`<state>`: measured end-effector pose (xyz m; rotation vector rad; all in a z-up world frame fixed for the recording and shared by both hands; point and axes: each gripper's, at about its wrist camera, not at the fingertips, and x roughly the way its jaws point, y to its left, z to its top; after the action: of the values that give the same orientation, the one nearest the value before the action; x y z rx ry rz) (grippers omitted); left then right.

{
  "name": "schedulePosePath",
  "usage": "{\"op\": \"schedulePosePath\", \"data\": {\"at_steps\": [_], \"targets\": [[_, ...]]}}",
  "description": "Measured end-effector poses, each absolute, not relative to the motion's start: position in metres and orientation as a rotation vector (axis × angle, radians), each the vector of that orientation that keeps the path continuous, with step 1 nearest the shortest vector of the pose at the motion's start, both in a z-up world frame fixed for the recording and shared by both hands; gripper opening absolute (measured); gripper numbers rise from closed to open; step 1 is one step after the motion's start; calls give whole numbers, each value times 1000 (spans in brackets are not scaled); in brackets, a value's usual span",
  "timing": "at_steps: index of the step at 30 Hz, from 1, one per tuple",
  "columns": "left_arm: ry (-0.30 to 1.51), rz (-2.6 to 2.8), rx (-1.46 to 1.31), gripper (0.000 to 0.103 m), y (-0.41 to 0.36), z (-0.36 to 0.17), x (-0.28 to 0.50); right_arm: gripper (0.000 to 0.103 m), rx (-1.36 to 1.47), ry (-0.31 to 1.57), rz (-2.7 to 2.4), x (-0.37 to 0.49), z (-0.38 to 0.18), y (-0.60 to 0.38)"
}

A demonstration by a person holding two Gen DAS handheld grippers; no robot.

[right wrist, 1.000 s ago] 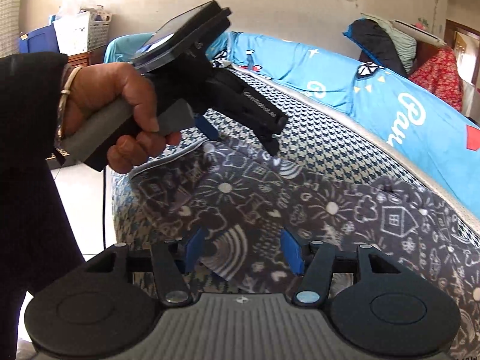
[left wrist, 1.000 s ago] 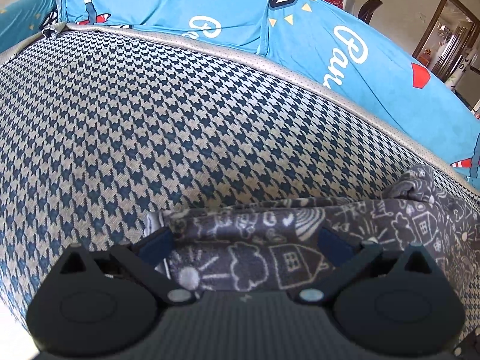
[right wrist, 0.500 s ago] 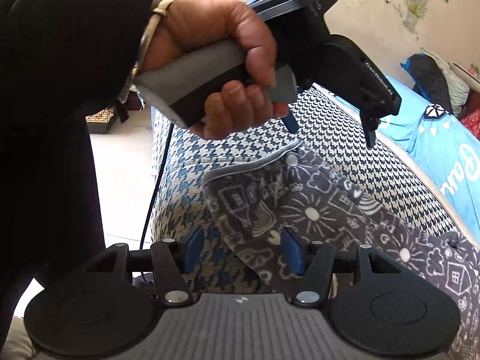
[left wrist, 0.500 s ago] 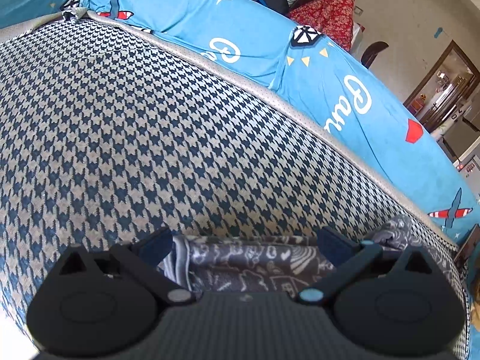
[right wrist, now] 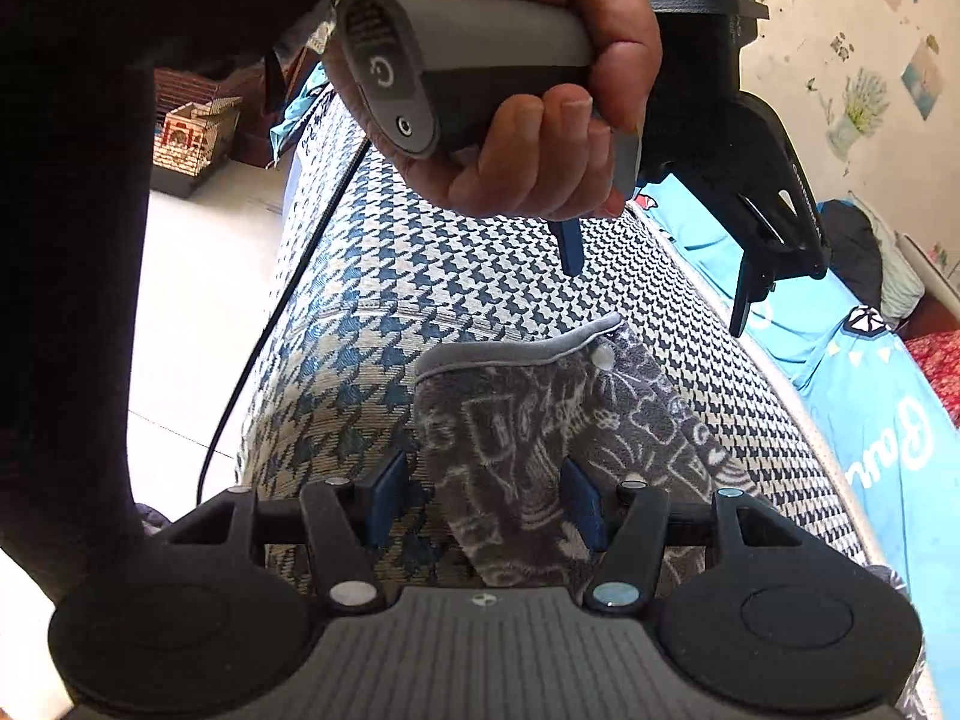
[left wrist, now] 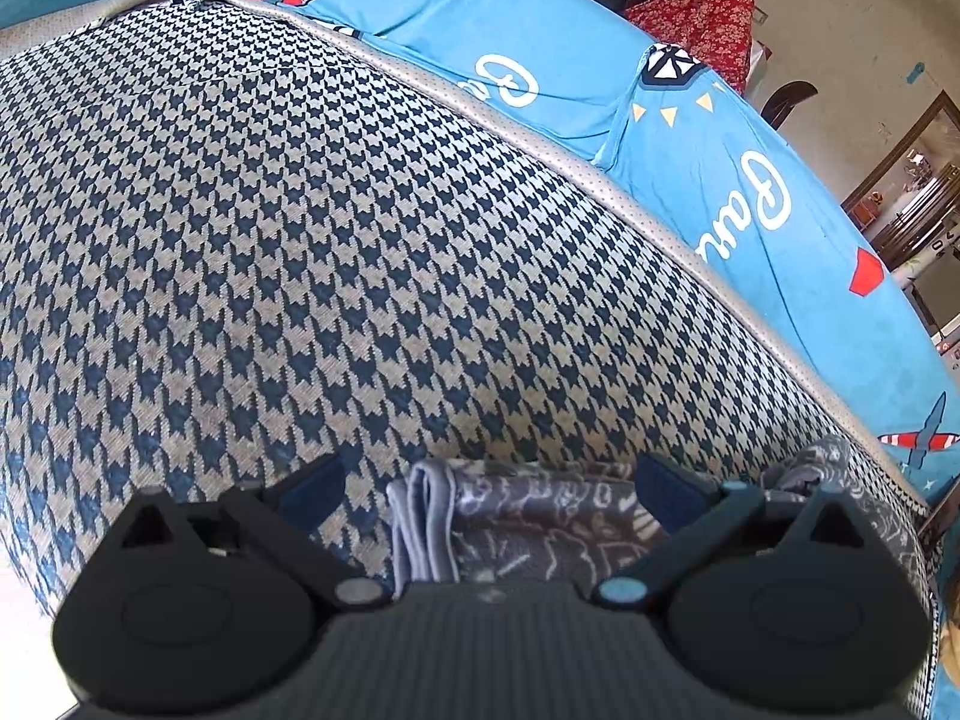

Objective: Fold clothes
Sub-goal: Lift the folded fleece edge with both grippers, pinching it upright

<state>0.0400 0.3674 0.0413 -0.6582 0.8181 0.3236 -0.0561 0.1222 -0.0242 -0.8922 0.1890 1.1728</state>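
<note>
A dark grey garment with white doodles (right wrist: 528,420) lies on the houndstooth cushion (right wrist: 456,276), its grey hemmed edge (right wrist: 516,351) toward the cushion's end. My right gripper (right wrist: 483,501) hovers over the garment's near part. Its blue pads stand apart on either side of the cloth without pressing it. A hand holds my left gripper (right wrist: 657,276) just above the hemmed corner, fingers spread and empty. In the left wrist view my left gripper (left wrist: 489,492) is wide open, and the garment (left wrist: 540,516) with its folded hem (left wrist: 420,528) lies below between the pads.
A blue printed sheet (left wrist: 690,168) runs along the cushion's far side, with a red floral cloth (left wrist: 702,18) behind it. The cushion drops to a white floor (right wrist: 198,300) at the left, where a black cable (right wrist: 258,348) hangs. A small cage (right wrist: 186,138) stands there.
My left gripper has slid along the garment, so the hemmed end now lies between its pads. My right gripper has rolled and sunk closer to the cloth. Both stay open.
</note>
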Motion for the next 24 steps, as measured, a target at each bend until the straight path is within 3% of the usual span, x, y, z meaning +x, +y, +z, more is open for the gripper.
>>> {"op": "schedulePosePath", "data": {"at_steps": [2, 4, 7, 24], "targets": [[831, 324, -668, 103, 369, 38, 39, 52, -886, 175, 1164, -56, -26, 124], [844, 325, -680, 103, 371, 35, 38, 36, -872, 175, 1150, -54, -27, 126], [857, 333, -692, 103, 373, 32, 36, 19, -805, 200, 1149, -49, -17, 123], [918, 122, -928, 103, 362, 6, 41, 16, -358, 434, 1124, -1, 36, 94]]}}
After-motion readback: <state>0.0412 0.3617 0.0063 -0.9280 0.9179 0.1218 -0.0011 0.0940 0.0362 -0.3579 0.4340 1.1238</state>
